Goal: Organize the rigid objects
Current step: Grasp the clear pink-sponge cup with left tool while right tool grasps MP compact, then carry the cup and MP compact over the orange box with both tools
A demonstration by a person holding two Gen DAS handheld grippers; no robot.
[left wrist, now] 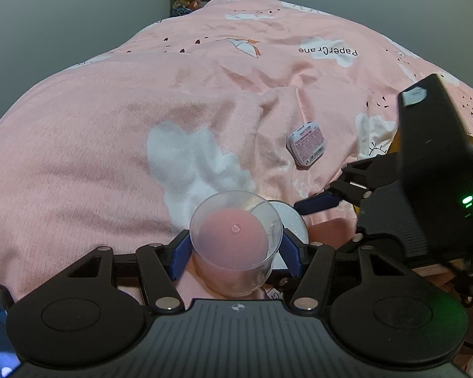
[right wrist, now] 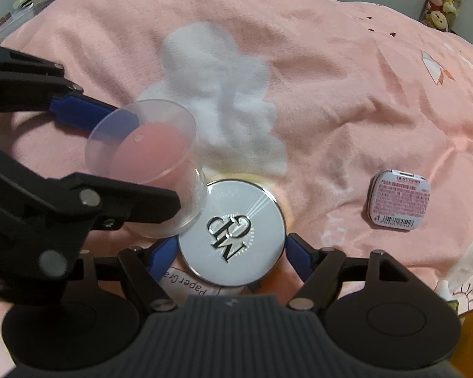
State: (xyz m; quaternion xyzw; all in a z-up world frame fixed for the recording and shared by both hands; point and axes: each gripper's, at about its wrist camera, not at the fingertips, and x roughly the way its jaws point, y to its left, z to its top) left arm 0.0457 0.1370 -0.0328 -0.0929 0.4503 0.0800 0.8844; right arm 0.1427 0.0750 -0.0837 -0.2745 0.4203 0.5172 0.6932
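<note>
Presently, a clear, thin-walled plastic cup [left wrist: 236, 245] with a pink base is held between the blue pads of the left gripper [left wrist: 235, 252], clamped on its side wall just above the bedding. It is judged light, stiff yet easily squashed, and slippery, so a gentle grip low on the wall is advised. Touching it, a round silver compact with a monogrammed lid [right wrist: 231, 233] is bracketed by the right gripper [right wrist: 231, 252], whose fingers are set apart at its rim; firm contact cannot be told. A small white rectangular tin [right wrist: 399, 201] lies well apart on the pink quilt [left wrist: 94, 126].
</note>
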